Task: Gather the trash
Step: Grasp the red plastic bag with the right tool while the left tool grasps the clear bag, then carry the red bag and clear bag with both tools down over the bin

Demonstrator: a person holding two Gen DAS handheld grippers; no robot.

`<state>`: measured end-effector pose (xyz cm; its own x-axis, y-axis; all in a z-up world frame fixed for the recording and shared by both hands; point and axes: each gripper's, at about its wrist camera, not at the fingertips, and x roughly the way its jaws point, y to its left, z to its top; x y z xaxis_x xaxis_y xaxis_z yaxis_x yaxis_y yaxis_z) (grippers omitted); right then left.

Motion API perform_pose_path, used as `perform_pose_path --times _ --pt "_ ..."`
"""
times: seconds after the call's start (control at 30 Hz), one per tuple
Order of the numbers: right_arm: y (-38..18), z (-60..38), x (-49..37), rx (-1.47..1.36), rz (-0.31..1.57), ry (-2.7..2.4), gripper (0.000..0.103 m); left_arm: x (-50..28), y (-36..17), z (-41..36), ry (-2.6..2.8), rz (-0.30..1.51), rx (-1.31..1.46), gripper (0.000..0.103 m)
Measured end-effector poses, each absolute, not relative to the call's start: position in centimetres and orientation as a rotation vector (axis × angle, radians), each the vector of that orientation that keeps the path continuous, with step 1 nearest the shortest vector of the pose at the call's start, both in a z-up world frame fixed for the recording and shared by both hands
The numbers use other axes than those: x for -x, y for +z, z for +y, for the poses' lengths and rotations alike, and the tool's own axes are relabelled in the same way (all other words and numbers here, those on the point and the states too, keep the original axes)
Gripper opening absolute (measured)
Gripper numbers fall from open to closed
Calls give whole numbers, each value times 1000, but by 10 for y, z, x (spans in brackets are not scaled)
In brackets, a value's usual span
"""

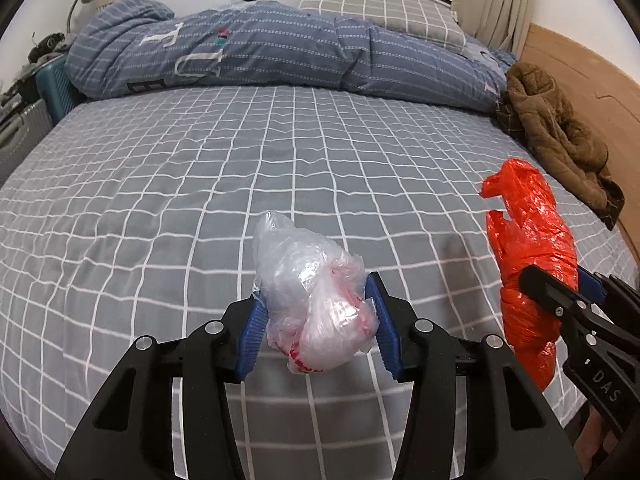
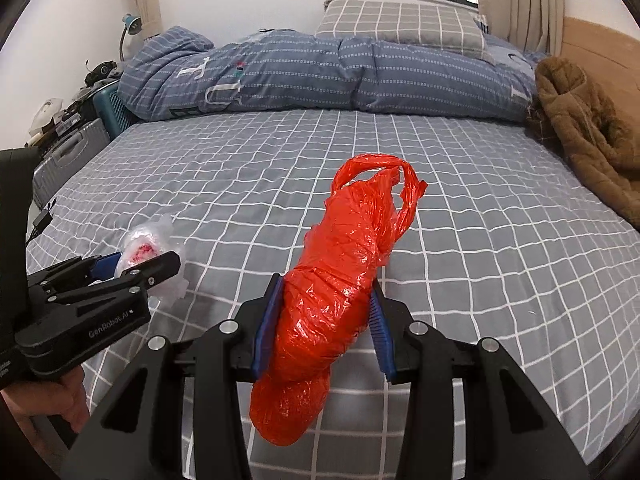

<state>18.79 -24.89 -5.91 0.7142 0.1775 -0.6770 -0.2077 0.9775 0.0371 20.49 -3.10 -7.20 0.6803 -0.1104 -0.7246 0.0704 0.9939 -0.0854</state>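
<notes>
Clamping a clear bag (image 1: 316,304), left claw (image 1: 318,320); right claw (image 2: 326,328) seemingly squeezes an orange bag (image 2: 340,280).

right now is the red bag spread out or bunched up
Bunched up: the red bag is crumpled into a long wad, handles loose at the top, clamped between the right tool pads above the bed.

"DAS" in white capitals on the black body of the right hand-held gripper (image 1: 576,286), seen at the right edge of the left wrist view. "GenRobot.AI" in white on the side of the left hand-held gripper (image 2: 138,266), seen in the right wrist view. Large pale letters on the blue quilt (image 1: 280,52) along the far edge of the bed: "T" and "U" are legible, the rest is folded away. Red print on the clear plastic bag (image 1: 316,304) is unreadable.
</notes>
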Motion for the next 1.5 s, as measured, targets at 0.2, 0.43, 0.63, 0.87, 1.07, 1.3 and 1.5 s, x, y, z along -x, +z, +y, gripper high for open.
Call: perform_pose_path --times 0.2,0.43,0.63,0.87,1.07,1.3,1.5 --pt "-46 -241 -159 76 706 216 39 -172 -66 -27 -99 807 68 47" --pt "-50 -242 -130 49 718 230 39 -137 -62 -28 -103 799 71 47" --pt "-43 -241 -106 47 697 238 39 -112 -58 -34 -114 792 80 47" --pt "-43 -240 -87 41 706 243 39 -84 -63 -39 -115 805 76 47" --pt "-43 -237 -65 46 707 247 39 -63 -62 -36 -110 803 82 47" --pt "-41 -237 -36 64 700 249 39 -38 -58 -34 -110 795 94 47" --pt "-50 -241 -16 58 725 245 39 -18 -67 -33 -107 815 88 47"
